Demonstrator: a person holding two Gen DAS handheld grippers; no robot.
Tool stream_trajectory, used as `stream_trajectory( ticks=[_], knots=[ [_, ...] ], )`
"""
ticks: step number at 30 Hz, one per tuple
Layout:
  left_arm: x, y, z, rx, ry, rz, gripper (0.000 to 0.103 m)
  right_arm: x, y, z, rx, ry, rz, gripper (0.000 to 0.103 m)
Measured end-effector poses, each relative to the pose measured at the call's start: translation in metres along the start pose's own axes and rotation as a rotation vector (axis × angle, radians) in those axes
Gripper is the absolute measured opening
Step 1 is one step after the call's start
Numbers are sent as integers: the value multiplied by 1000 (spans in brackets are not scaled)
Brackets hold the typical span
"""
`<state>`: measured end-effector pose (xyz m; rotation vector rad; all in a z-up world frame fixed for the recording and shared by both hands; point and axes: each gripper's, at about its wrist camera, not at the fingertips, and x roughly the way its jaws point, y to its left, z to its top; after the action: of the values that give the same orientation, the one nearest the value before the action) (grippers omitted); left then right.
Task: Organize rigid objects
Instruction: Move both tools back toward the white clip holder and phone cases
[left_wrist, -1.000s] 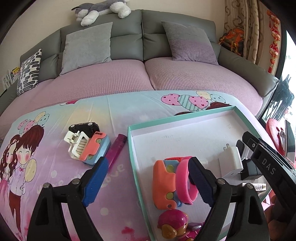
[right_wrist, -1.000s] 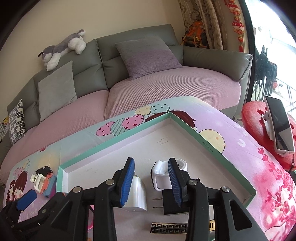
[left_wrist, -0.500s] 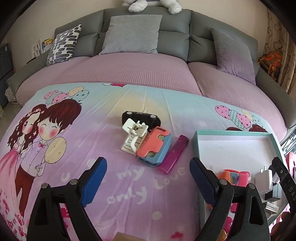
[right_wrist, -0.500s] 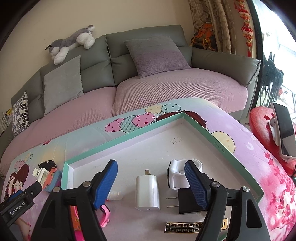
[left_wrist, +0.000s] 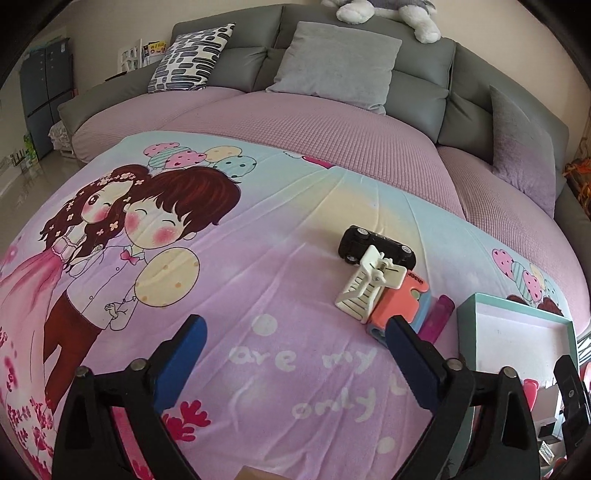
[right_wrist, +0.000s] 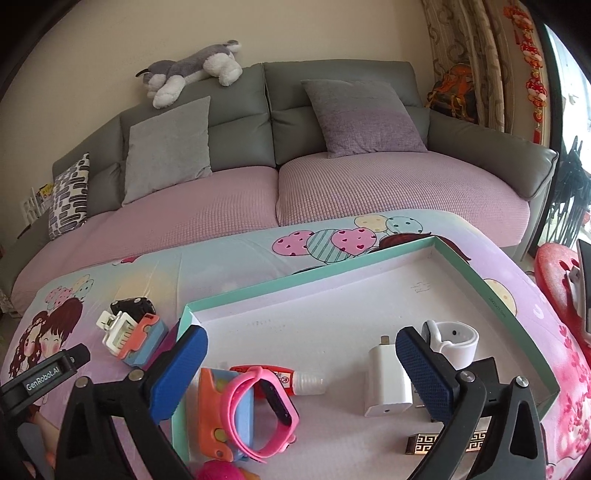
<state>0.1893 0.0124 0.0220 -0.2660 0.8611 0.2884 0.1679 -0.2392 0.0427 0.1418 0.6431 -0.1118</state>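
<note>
Left wrist view showed the left gripper (left_wrist: 295, 354) just opened wide, empty, aimed toward the toy pile (left_wrist: 384, 284) at right centre beside the tray (left_wrist: 513, 306); right gripper (right_wrist: 301, 365) likewise just opened, empty, over the tray; next, seemingly, a centred grasp.

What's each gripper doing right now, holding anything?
Left gripper: open, jaws just widened, nothing between them.
Right gripper: open, jaws just widened, holding nothing, over the tray.

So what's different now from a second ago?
The right gripper let go of the white plug; its jaws have just been opening wide and are empty. The left gripper, jaws also opening, swung from the box toward the toy pile. The pile and box contents stayed put.
</note>
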Motion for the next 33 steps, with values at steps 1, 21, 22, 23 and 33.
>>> stream_trajectory(
  ticks=[1, 21, 22, 23, 33],
  knots=[
    [0, 4, 1, -11, -6, 3, 103, 0, 4, 0, -6, -2, 5, 103],
    [-1, 53, 13, -105, -105, 28, 103, 12, 59, -12, -74, 28, 129, 103],
    [2, 53, 13, -105, -95, 26, 103, 12, 61, -13, -77, 24, 123, 103],
    [5, 53, 13, -103, -83, 23, 103, 12, 61, -13, -75, 21, 123, 103],
    [14, 45, 19, -68, -86, -37, 103, 10, 61, -7, -84, 64, 116, 103]
  ],
)
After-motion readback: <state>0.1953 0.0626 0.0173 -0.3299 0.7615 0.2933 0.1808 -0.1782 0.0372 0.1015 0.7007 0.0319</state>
